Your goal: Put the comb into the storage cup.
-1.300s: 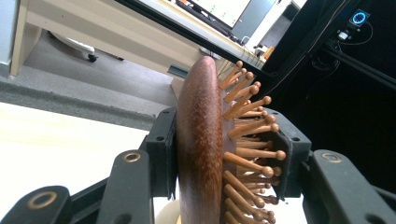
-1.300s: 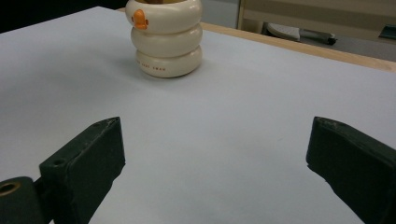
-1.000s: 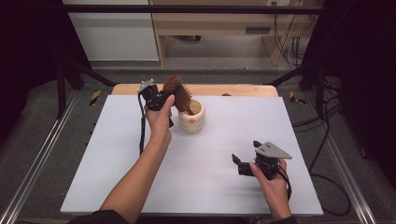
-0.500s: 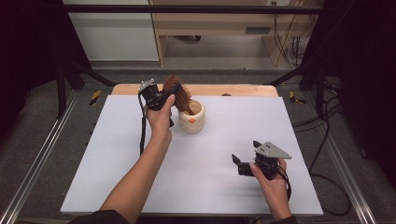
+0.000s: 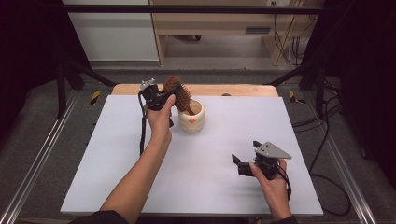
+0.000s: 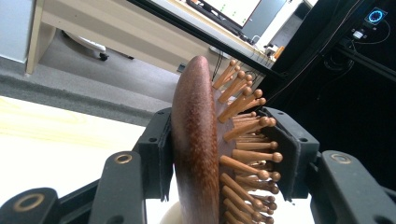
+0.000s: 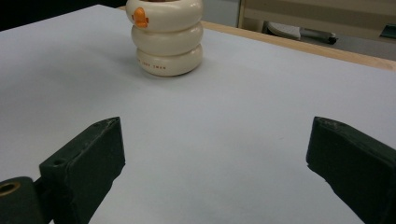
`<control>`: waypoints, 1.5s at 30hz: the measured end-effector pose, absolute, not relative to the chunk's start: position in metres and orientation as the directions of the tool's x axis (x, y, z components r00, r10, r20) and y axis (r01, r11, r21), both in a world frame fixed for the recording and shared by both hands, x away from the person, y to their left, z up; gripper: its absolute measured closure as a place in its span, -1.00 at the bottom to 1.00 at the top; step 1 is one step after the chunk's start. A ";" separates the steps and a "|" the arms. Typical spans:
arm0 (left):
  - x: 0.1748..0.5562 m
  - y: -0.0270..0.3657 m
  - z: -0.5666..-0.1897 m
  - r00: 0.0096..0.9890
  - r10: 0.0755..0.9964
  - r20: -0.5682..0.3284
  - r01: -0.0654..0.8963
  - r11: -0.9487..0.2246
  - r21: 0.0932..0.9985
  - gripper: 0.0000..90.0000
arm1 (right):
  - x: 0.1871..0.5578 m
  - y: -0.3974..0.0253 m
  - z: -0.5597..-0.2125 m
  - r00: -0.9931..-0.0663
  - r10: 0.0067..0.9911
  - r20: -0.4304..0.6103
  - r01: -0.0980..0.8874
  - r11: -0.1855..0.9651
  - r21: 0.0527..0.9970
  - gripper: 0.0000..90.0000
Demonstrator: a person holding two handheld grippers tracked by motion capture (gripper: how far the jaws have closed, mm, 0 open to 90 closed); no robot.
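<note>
Hairbrush handle hidden inside cream holder

L gripper (image 6: 219,163) clamped on wooden hairbrush (image 6: 198,140) head, handle down in ringed ceramic holder (image 5: 192,117) at table (image 5: 299,121) rear. R gripper (image 5: 246,158) jaws wide apart, holding nothing, near front.

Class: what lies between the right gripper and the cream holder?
Nothing: bare white table separates the open right gripper from the cream holder, seen in the right gripper view.

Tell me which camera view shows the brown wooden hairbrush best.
The left gripper view: the brown wooden hairbrush is close, its smooth back and round-tipped pins clear between the left gripper fingers. The high view shows it small, handle in the cream ribbed cup. The right gripper view shows the cup.
</note>
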State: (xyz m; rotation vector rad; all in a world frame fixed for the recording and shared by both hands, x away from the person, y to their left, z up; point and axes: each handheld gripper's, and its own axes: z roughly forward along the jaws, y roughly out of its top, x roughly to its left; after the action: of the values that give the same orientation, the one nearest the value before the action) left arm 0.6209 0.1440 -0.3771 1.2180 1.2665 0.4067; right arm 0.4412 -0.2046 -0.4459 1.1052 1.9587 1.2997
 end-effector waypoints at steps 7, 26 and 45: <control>0.620 0.143 -0.376 0.334 0.815 -0.474 0.357 0.356 0.864 0.01 | 0.441 -0.205 -0.446 -0.520 0.854 0.004 0.335 0.200 0.921 -0.90; 0.618 0.144 -0.370 0.348 0.843 -0.410 0.304 0.312 0.900 -0.11 | 0.441 -0.202 -0.446 -0.524 0.852 0.004 0.337 0.203 0.919 -0.90; 0.619 0.140 -0.374 0.379 0.854 -0.356 0.286 0.258 0.923 -0.38 | 0.442 -0.202 -0.447 -0.526 0.851 0.004 0.337 0.205 0.919 -0.90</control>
State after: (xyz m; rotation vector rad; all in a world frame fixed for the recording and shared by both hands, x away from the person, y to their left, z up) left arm 0.6194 0.1397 -0.3739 1.2998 1.1687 0.5365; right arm 0.4417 -0.2020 -0.4466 1.0997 1.9677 1.2994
